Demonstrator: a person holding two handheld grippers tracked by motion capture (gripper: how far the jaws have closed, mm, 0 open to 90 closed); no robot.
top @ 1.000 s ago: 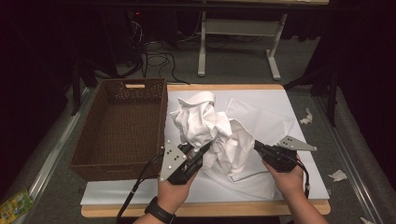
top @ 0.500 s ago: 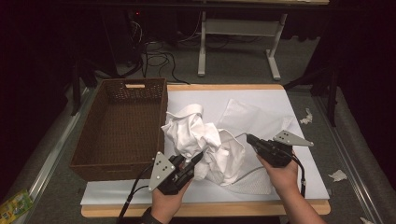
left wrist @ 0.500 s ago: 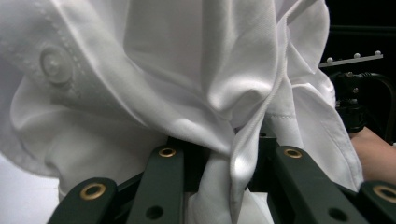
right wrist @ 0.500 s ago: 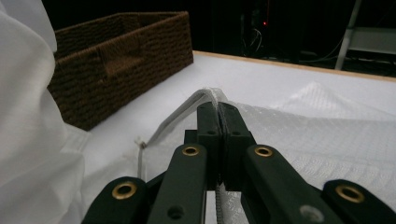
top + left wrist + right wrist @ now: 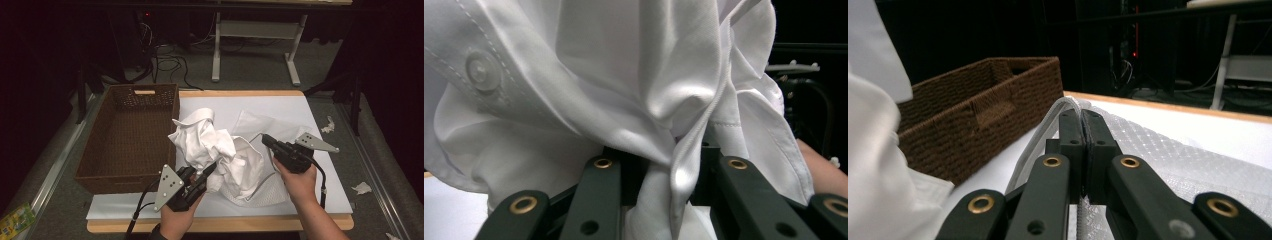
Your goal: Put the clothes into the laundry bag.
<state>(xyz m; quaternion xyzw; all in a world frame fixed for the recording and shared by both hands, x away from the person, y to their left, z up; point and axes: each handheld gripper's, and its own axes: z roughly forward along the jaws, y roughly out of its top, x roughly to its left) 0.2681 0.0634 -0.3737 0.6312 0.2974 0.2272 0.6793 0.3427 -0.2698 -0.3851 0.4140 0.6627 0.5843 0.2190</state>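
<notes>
From the high view I see my left gripper (image 5: 207, 172) low at the near edge of the table (image 5: 320, 200), its jaws clamped on a fold of the crumpled white shirt (image 5: 210, 142), which bunches up just ahead of and above those jaws. My right gripper (image 5: 267, 140) sits on the far side of that bundle, jaws pressed together on the rim of a white mesh bag (image 5: 260, 187); the bag spreads flat beneath and beyond those jaws. The brown wicker basket (image 5: 130, 135) lies well off to the left of my left jaws.

In the left gripper view the shirt (image 5: 624, 75) hangs right over the jaws, a pinched pleat running down between them; a button shows on a placket up and to the left of them.

In the right gripper view the jaws stand closed on the bag's white edge band, the mesh bag (image 5: 1173, 155) stretching away to their right. The basket (image 5: 983, 115) stands ahead and left of the jaws, with shirt cloth nearer on that same side.
</notes>
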